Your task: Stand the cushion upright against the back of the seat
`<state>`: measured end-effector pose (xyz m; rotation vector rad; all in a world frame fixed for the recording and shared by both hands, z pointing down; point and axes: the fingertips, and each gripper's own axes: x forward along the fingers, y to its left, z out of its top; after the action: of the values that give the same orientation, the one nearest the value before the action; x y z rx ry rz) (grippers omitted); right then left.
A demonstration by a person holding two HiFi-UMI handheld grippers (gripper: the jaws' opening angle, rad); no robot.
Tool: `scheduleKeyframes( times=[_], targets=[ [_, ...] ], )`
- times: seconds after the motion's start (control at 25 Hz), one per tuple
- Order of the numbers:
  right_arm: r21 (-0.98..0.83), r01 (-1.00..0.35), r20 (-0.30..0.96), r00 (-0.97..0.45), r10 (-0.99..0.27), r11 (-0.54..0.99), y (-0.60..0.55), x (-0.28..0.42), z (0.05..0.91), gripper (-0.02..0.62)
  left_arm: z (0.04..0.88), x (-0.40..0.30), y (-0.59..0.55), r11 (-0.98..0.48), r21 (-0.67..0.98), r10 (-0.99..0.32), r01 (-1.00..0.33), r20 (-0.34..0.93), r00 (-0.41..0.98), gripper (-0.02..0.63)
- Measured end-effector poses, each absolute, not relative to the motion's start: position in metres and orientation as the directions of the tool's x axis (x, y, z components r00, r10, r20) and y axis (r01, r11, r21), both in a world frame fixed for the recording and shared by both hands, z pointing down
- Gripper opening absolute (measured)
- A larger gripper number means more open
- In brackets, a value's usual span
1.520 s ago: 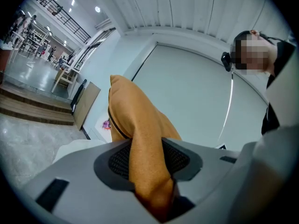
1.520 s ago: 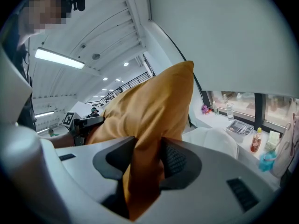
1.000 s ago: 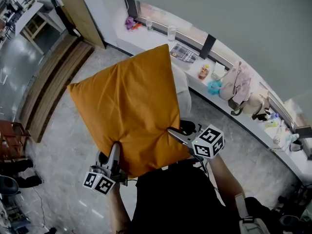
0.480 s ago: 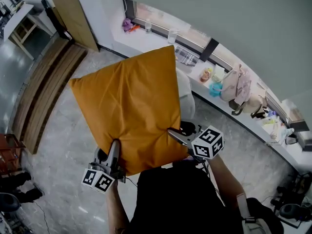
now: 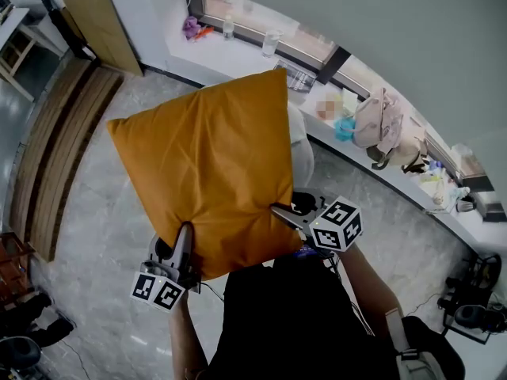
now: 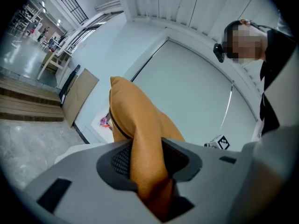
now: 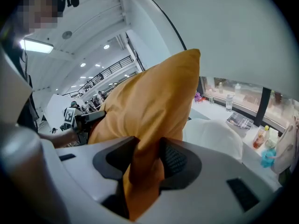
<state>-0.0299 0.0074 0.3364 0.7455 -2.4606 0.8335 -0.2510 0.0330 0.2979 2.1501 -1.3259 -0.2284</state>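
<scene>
The orange cushion (image 5: 206,172) is held aloft, its lower corners clamped by the left gripper (image 5: 184,240) and the right gripper (image 5: 281,214).

Cushion (image 5: 206,172): matt orange cloth, creased. Floor (image 5: 87,236): glossy, marble-look. Pads (image 6: 122,160): black, rough-textured, in smooth matt grey plastic. Board (image 5: 99,22): wood-look, matt.

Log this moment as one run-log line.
cushion: held aloft | left gripper: shut on cushion | right gripper: shut on cushion | stage: not yet placed
</scene>
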Motion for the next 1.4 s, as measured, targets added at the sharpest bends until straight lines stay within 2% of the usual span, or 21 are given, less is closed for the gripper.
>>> scheduleKeyframes(
  times=[0.44,0.88,1.4],
  targets=[
    [-0.473,-0.599,0.603,-0.755,-0.258,0.647,-0.016,-0.021,0.364,0.183,0.311,-0.239,0.007,-0.339,0.535,-0.838,-0.774,0.202,0.507,0.160],
    [-0.544,-0.515,0.639,-0.766,-0.071,0.662,-0.044,0.005,0.405,0.178,0.343,-0.206,0.000,-0.196,0.519,-0.869,-0.832,0.301,0.393,0.160],
    [-0.547,-0.512,0.662,-0.749,-0.031,0.662,-0.073,0.055,0.482,0.167,0.422,-0.151,-0.023,-0.112,0.554,-0.828,-0.825,0.407,0.385,0.160]
  ],
)
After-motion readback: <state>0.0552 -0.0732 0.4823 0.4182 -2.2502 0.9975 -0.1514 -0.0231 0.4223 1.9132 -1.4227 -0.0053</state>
